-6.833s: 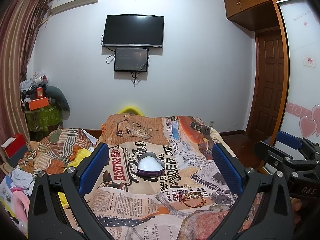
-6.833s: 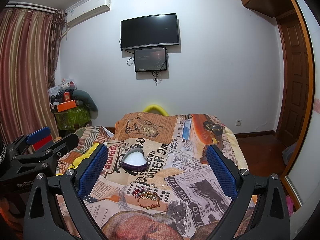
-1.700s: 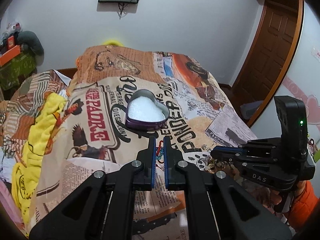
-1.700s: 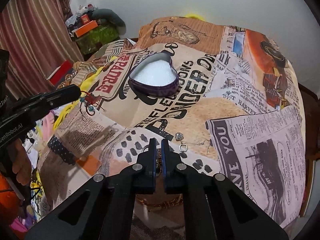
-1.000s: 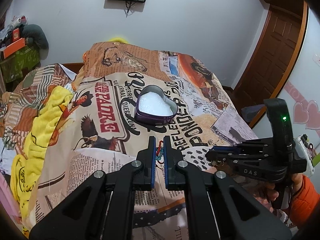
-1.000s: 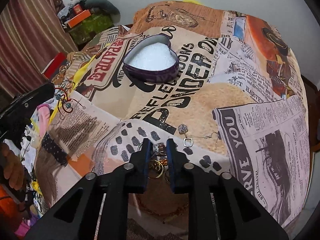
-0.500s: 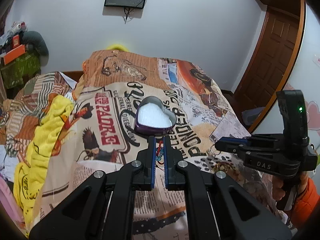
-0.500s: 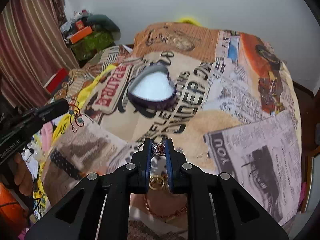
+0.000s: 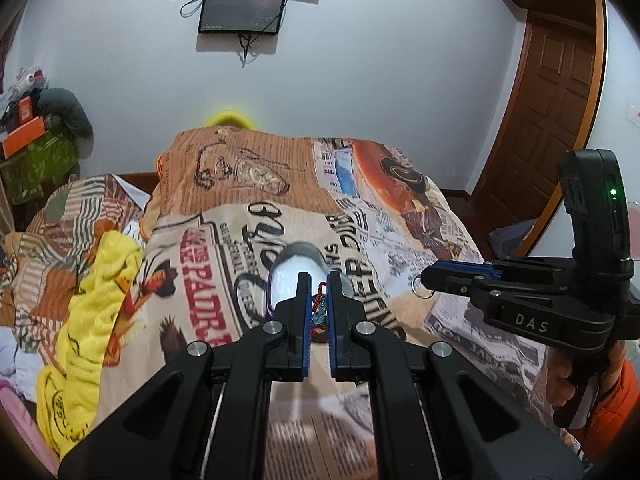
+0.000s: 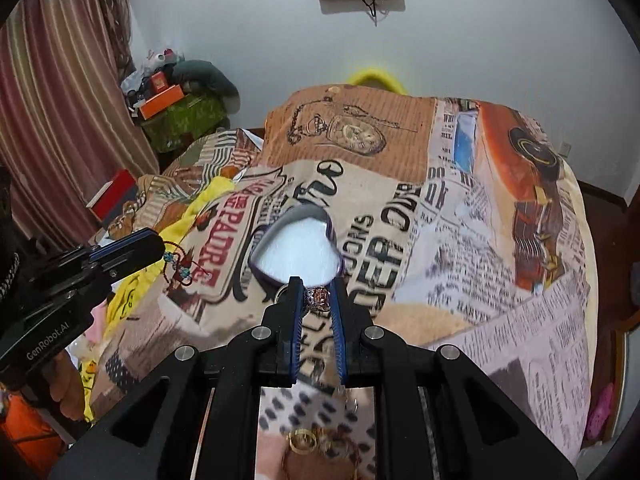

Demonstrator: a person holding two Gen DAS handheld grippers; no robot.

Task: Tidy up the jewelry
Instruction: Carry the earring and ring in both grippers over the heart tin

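a: nearest to me, what lies on the bed?

b: a small heap of gold rings (image 10: 303,441) and chain on the newspaper-print bedspread (image 10: 500,280), at the near edge below my right gripper; blurred, so i cannot count the pieces.

a: and the right gripper itself?

b: my right gripper (image 10: 317,298) is clenched on a jewelled ring (image 10: 318,297), pinkish with clear stones, pinched between the blue pads at the tips. in the left wrist view a thin metal loop (image 9: 418,287) hangs at those same tips, above the bedspread.

a: the left one?

b: my left gripper (image 9: 319,300) is clenched on a red cord bracelet (image 9: 319,304) with small teal beads. from the right wrist view the cord (image 10: 180,266) dangles off the tips, to the left, over the yellow cloth (image 10: 132,292).

a: where is the box?

b: the heart-shaped box (image 10: 296,248), purple-walled with a white lining, sits open on the bedspread just beyond both sets of tips, about mid-bed. nothing shows inside it. in the left wrist view my left fingers cover its near part.

a: and farther off?

b: a hand (image 9: 564,380) with an orange sleeve holds the right gripper's handle at far right. beyond the bed: a yellow rim (image 10: 376,76) at its far edge, a white wall with a dark screen (image 9: 244,8), a striped curtain (image 10: 52,80) to the left, a wooden door (image 9: 548,120) to the right.
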